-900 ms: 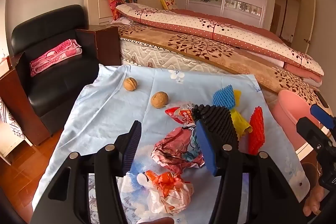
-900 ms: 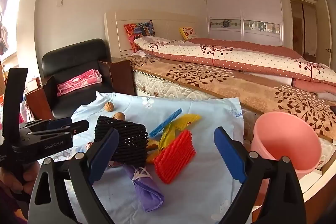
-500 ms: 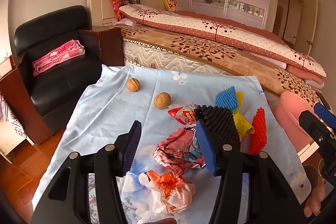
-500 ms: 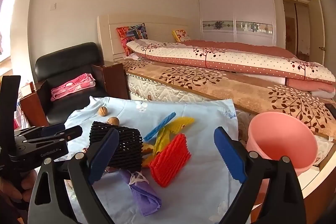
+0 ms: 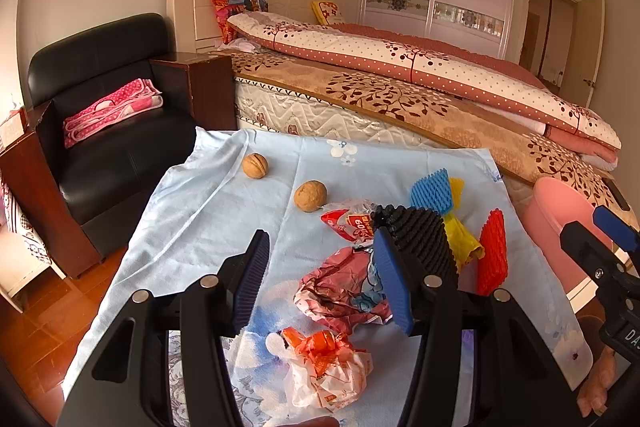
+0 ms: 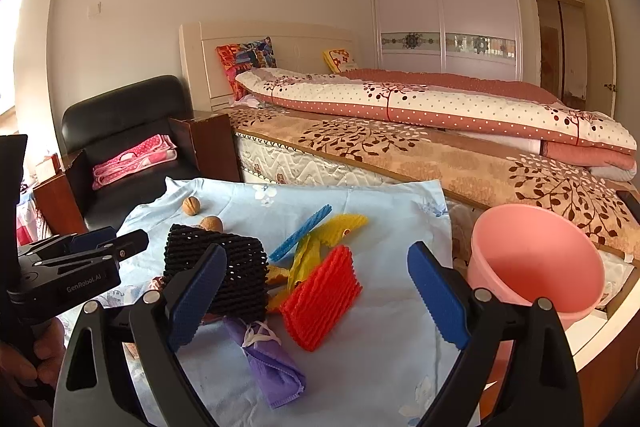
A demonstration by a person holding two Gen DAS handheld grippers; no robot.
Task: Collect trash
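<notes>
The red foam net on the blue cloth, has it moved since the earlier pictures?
No. The red foam net still lies on the blue cloth right beside the yellow net, as before.

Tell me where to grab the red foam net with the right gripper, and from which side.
Take the red foam net across its two flat ribbed faces, near the upper edge. It stands tilted on its edge on the blue cloth, so coming in from above and in front seems best. The right gripper is open wide. The yellow net lies close behind, so stay high.
</notes>
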